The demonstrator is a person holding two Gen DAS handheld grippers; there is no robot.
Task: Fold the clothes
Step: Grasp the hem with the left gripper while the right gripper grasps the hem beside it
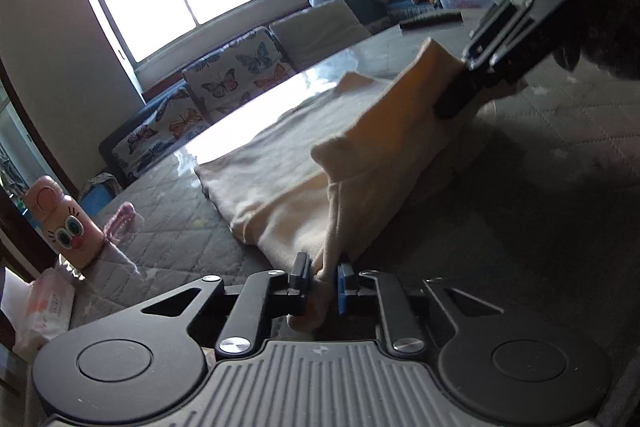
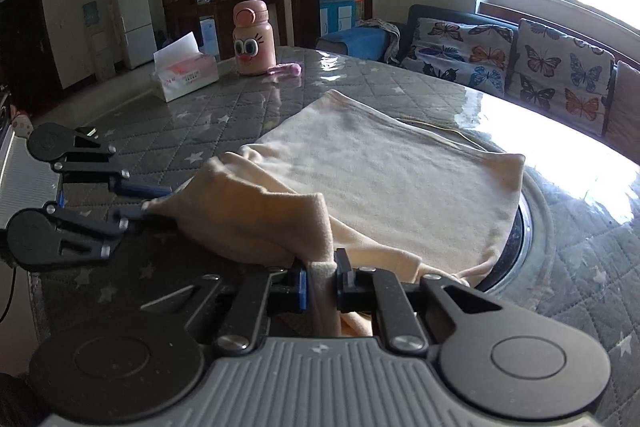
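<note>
Left claw (image 1: 323,277), seen from its own camera, pinches a bunched corner of the cream cloth (image 1: 288,171) between narrow fingers. That cloth lies spread on the quilted table (image 1: 540,227), its near edge lifted. Across it, the right claw (image 1: 454,103) grips the other corner.

Right claw (image 2: 322,281), in its own view, clamps a cloth (image 2: 384,179) fold near the table's (image 2: 224,115) front edge. Left claw (image 2: 154,201) holds the cloth's left corner. A pink bottle (image 2: 253,37) and tissue box (image 2: 185,74) stand near the far edge.
</note>
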